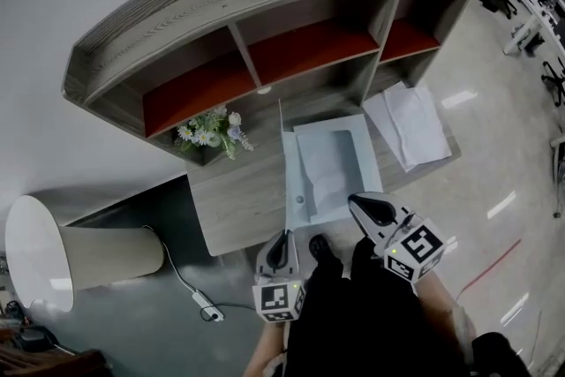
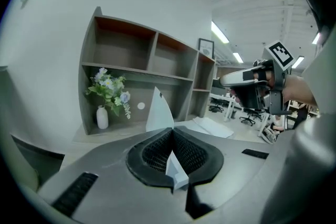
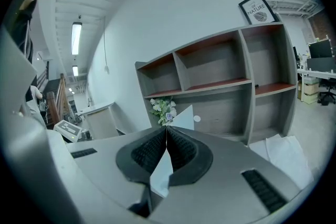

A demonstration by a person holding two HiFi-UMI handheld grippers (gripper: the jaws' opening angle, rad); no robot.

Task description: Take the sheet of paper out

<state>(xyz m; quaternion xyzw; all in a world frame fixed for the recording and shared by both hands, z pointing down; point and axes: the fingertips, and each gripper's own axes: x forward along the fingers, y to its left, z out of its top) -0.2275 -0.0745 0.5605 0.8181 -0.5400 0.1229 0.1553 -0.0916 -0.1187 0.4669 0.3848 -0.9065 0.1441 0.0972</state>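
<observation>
At the near edge of the open folder [image 1: 366,154], your left tool [image 1: 284,235] is clenched on the thin upright cover [image 1: 282,146]. Hold it high. Your right tool [image 1: 356,199] is clamped on a pale edge [image 3: 160,176], folder or sheet I cannot tell, so pull flat and slowly. The sheet of paper [image 1: 325,168] lies inside, white and faintly rumpled against smooth pale blue, on the grey woodgrain worktop [image 1: 234,199].

surface [image 1: 234,207] is carrying | folder [image 1: 301,206] lying open at the near edge | flowers [image 1: 210,133] standing left, under the shelf [image 1: 265,4] | papers [image 1: 410,124] lying right
</observation>
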